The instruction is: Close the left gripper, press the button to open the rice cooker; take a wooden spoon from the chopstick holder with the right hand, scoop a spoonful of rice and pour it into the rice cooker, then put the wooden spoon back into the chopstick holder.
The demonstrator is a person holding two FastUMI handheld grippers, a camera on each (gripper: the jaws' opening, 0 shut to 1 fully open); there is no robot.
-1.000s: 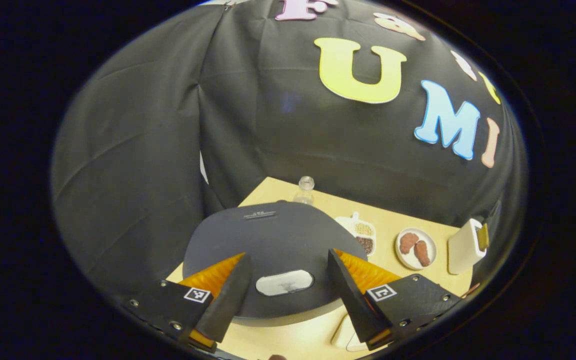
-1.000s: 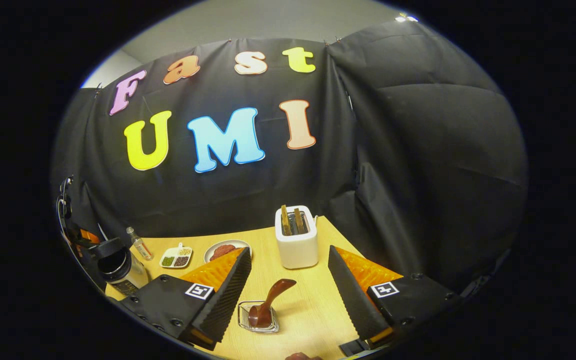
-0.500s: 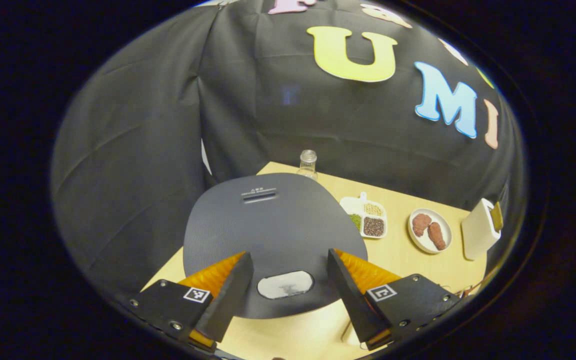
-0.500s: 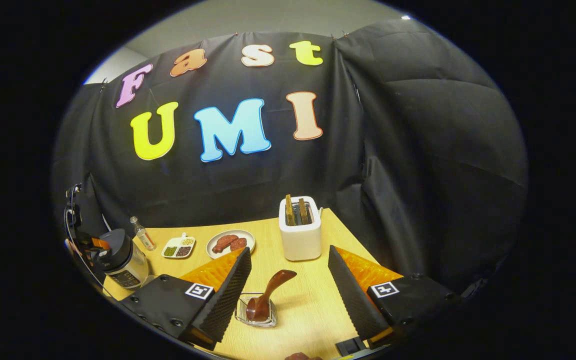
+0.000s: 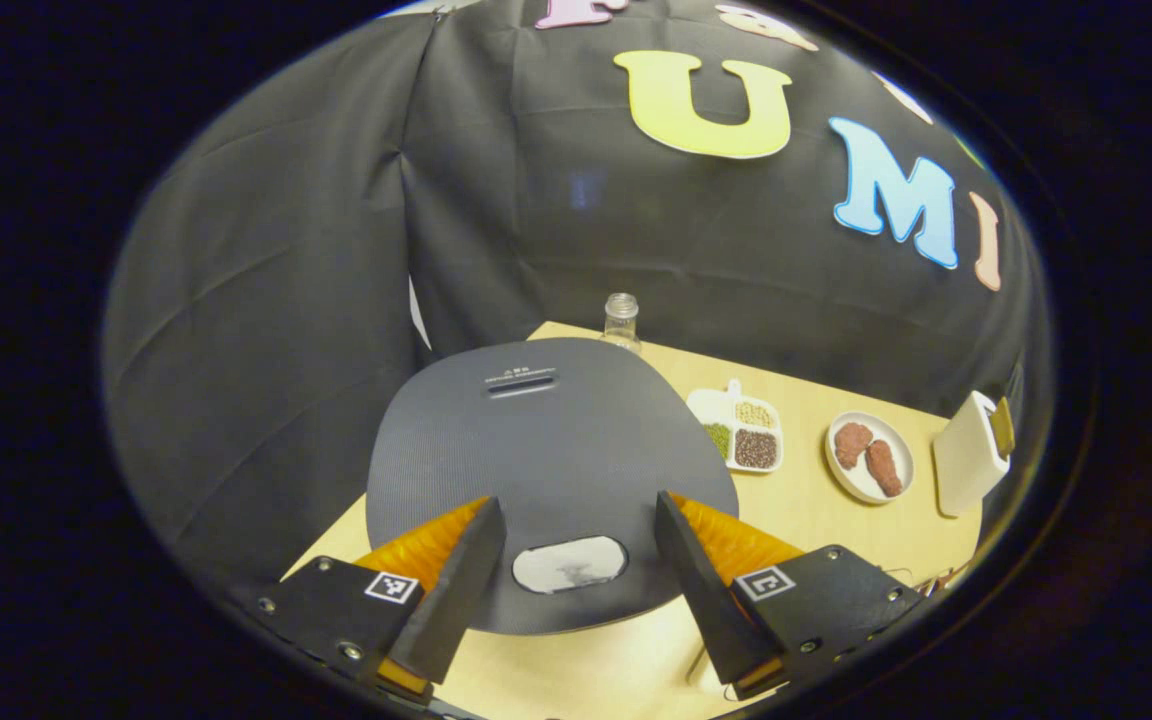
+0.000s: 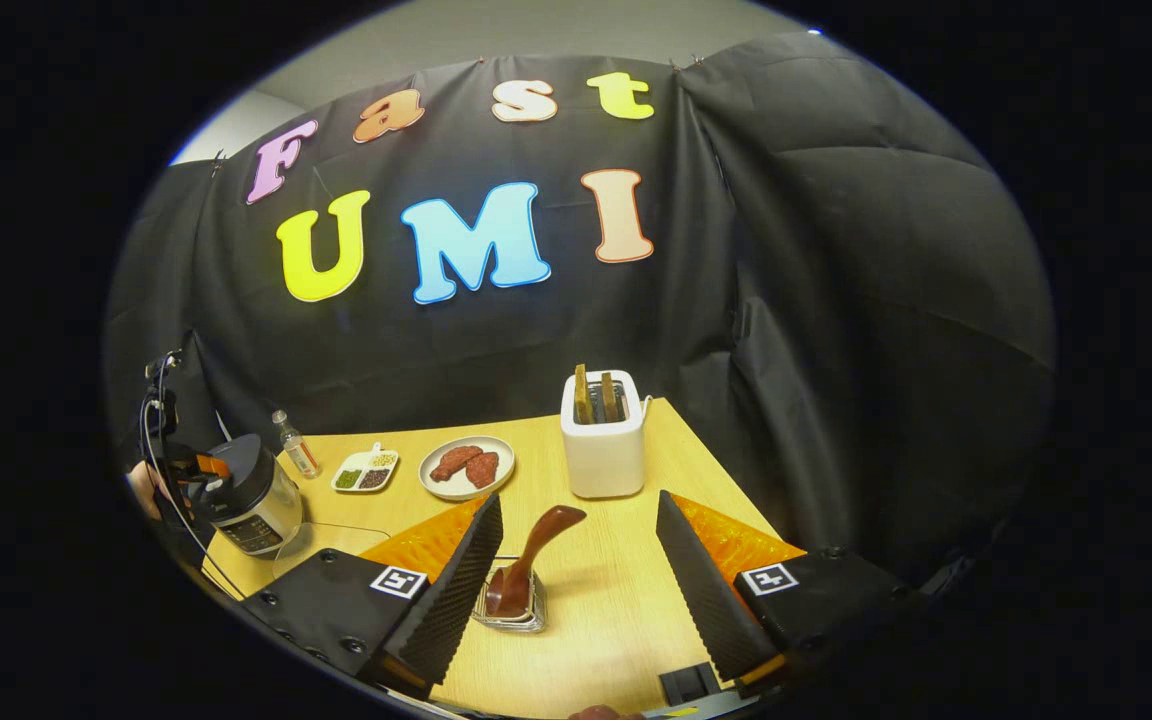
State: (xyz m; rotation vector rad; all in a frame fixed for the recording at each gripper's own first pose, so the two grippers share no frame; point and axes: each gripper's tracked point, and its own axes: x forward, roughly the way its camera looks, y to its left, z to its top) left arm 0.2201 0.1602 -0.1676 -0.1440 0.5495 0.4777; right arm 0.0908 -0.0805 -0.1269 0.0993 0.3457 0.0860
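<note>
**Both tongs spread wide, rice cooker lid down**

Pale wood tabletop (image 6: 626, 600) runs back to the black cloth wall of the booth, and both tongs hang above it.

Seen from the left gripper view, the left gripper (image 5: 570, 575) hovers just over the rice cooker (image 5: 546, 470), its fingers released and set well apart. The cooker's dark lid is down, and the light oval button (image 5: 570, 563) sits between the two fingertips, near the lid's front edge; whether either tip touches it I cannot tell. Beyond the lid stands a small clear bottle (image 5: 621, 322). Off to the right of those tongs lie a divided dish of grains (image 5: 742, 432), a plate with two brown pieces (image 5: 868, 458) and a white toaster (image 5: 970, 466).

From the right gripper view, the right gripper (image 6: 576, 590) is likewise released, grasping nothing. Between its fingers, closer to the left one, stands the chopstick holder (image 6: 510, 610), a small wire basket, with the wooden spoon (image 6: 528, 560) in it, handle leaning up and to the right. The toaster (image 6: 604, 445) stands ahead of these tongs, and far to their left the rice cooker (image 6: 248, 495) sits with the left gripper (image 6: 186, 470) at its top.
</note>
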